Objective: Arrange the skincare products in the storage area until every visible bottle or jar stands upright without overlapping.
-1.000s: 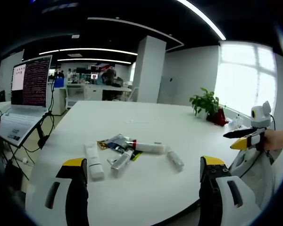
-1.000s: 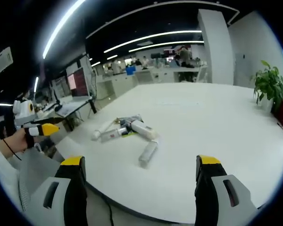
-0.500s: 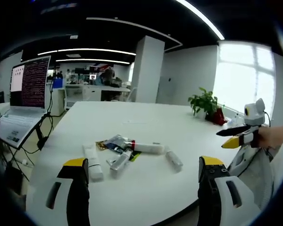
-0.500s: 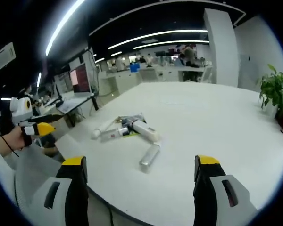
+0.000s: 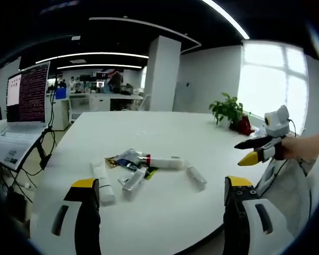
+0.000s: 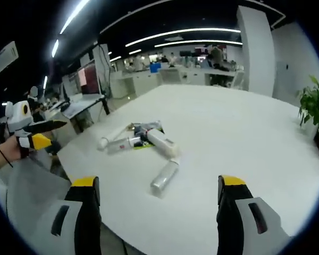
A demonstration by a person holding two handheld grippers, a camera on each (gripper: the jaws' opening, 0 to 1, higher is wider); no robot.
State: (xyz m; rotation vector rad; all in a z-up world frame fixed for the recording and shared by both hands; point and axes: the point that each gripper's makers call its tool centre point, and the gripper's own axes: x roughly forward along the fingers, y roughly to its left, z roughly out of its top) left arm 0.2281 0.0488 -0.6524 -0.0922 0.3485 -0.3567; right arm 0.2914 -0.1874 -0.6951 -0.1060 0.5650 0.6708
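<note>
Left gripper view showed the left gripper point(image 5: 159, 199) with its yellow-tipped jaws spread wide and holding nothing, above the smooth white table point(image 5: 165, 135). Right gripper point(image 6: 158, 196) was wide open and empty too. Beyond both, the skincare tubes point(image 5: 143, 167) lay flat in a messy pile, with one round silvery tube point(image 6: 165, 177) lying apart.

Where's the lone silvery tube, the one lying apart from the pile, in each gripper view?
Left gripper view: silvery tube lies right of the pile, centre-right, above the gap between the jaws.
Right gripper view: same tube lies at centre, nearer the camera than the pile.
Shared landmark: potted plant at the table's far edge, at the right rim in the right gripper view.
</note>
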